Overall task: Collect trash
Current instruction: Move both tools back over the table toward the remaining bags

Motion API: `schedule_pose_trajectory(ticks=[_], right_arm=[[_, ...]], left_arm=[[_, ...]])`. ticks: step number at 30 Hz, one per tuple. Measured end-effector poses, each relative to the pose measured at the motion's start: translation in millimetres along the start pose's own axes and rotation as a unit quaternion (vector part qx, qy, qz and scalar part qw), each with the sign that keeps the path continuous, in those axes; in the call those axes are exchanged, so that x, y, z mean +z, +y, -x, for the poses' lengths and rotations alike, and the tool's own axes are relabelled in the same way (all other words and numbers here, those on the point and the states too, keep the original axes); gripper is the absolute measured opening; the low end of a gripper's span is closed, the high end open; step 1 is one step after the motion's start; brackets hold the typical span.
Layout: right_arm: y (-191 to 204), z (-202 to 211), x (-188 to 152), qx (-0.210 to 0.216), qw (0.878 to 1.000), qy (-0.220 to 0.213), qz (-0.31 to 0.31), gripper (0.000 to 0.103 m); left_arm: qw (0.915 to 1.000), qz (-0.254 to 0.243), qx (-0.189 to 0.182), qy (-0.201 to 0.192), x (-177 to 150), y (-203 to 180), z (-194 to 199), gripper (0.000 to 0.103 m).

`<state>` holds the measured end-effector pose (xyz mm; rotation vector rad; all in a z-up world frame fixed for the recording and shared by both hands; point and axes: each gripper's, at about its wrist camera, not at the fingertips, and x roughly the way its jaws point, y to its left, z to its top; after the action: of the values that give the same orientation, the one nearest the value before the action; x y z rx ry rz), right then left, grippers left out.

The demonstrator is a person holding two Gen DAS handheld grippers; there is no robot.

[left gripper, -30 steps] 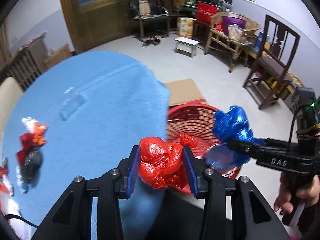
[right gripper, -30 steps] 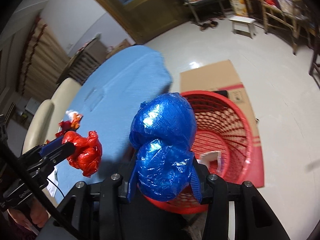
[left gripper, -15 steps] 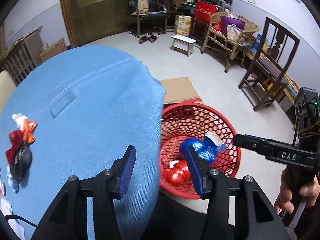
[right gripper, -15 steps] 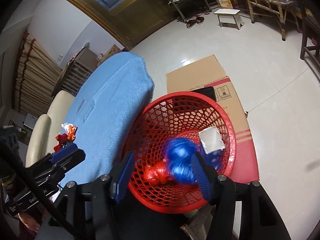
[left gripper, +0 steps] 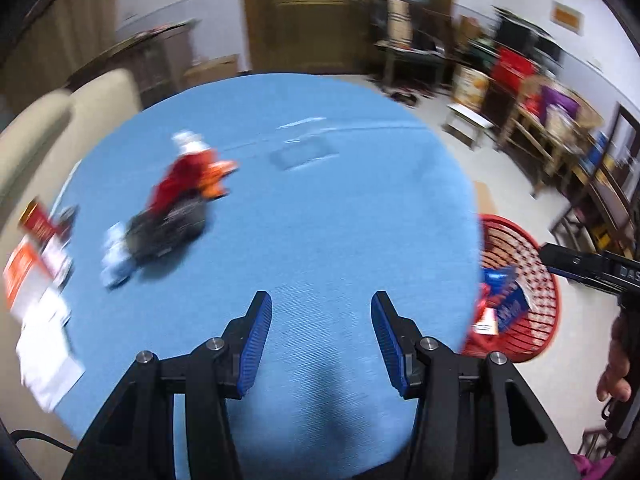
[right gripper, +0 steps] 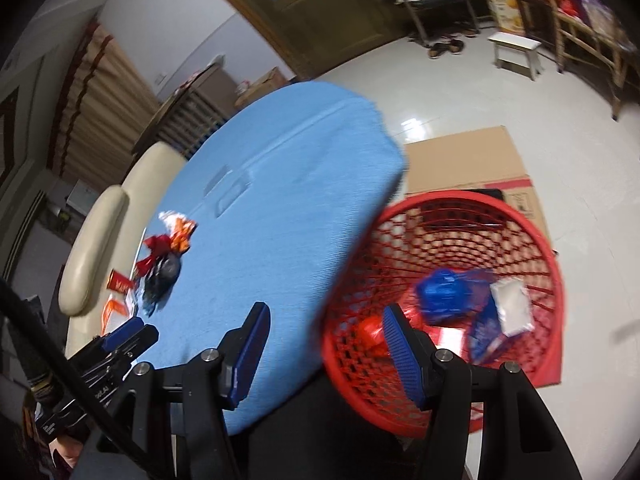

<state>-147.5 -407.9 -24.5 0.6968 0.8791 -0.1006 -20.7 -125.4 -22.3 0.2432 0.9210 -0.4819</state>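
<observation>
My left gripper [left gripper: 321, 332] is open and empty over the near part of the blue round table [left gripper: 320, 240]. A blurred heap of red, orange and dark trash [left gripper: 176, 204] lies on the table to its far left. My right gripper [right gripper: 324, 344] is open and empty at the table's edge, beside the red basket [right gripper: 520, 216] on the floor. The basket holds a blue bag [right gripper: 440, 292], a red bag [right gripper: 370, 330] and a white packet [right gripper: 512, 308]. The trash heap [right gripper: 168, 256] also shows in the right wrist view.
Papers and red-orange packets [left gripper: 36, 280] lie at the table's left edge. A cream sofa [right gripper: 92, 248] stands beyond the table. Flat cardboard [right gripper: 464, 160] lies on the floor behind the basket. Chairs and shelves [left gripper: 560, 140] line the right wall.
Both grippers let go of their bags, which now lie in the basket. The left gripper has swung left over the table; the right gripper has turned left towards the table edge.
</observation>
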Motion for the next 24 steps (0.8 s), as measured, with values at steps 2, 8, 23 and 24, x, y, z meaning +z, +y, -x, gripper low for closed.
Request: schedule_pose_trajectory(ticks=[2, 8, 23, 24], right_arm=[[19.1, -10.4, -1.1, 0.007, 1.0, 0.012, 0.016, 0.062], [81.6, -37.2, 2.4, 0.033, 0.996, 0.037, 0.074, 0.062], [245.0, -140.1, 47.3, 0.113, 0.976, 0.08, 0.167, 0.062], [251.8, -149.3, 50.7, 0.11, 0.976, 0.082, 0.168, 0.062]], left_arm=[[0.9996, 0.025, 0.015, -0.005, -7.6, 24.3, 4.7, 0.053], [0.9939, 0.093, 0.056, -0.02, -29.5, 90.6, 18.6, 0.053], [0.9793, 0.189, 0.069, -0.024, -63.6, 175.1, 18.9, 0.053], [0.9787, 0.192, 0.068, -0.023, -64.9, 178.2, 17.9, 0.053]])
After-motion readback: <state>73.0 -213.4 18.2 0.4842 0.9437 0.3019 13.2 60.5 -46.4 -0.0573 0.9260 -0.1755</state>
